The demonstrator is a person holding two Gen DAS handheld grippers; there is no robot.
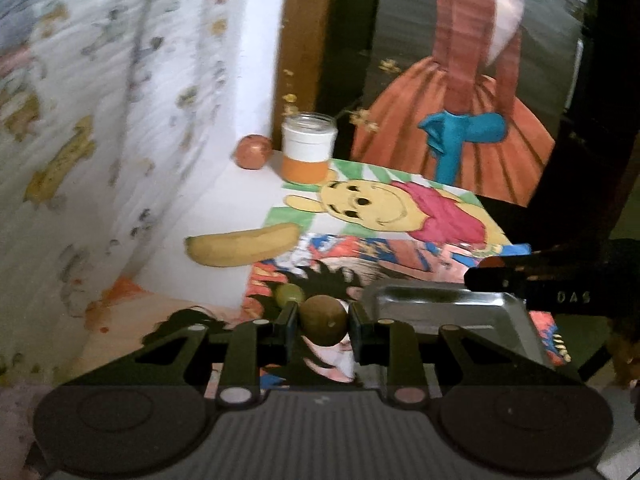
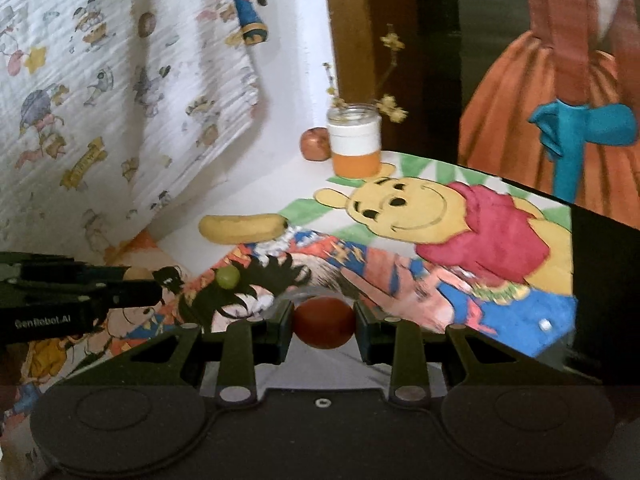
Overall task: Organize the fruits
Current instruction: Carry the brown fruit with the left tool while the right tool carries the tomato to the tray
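Note:
My left gripper (image 1: 323, 320) is shut on a round brown fruit (image 1: 322, 318), held above the cartoon-printed table cover. My right gripper (image 2: 324, 322) is shut on a dark red round fruit (image 2: 324, 322) over a shiny metal tray (image 1: 452, 312). A small green fruit (image 2: 228, 277) lies on the cover, also in the left wrist view (image 1: 289, 295). A yellow banana (image 1: 242, 245) (image 2: 244, 227) lies on the white surface further back. A reddish apple (image 1: 253, 151) (image 2: 316, 143) sits at the far corner. The right gripper's body (image 1: 560, 284) shows at the right of the left wrist view.
A glass jar (image 2: 356, 142) with a white and orange band holds dried flowers beside the apple. A patterned white sheet (image 2: 120, 92) hangs on the left. A person in an orange skirt (image 1: 460, 120) with a blue bow stands behind the table. The left gripper's body (image 2: 72, 300) reaches in from the left.

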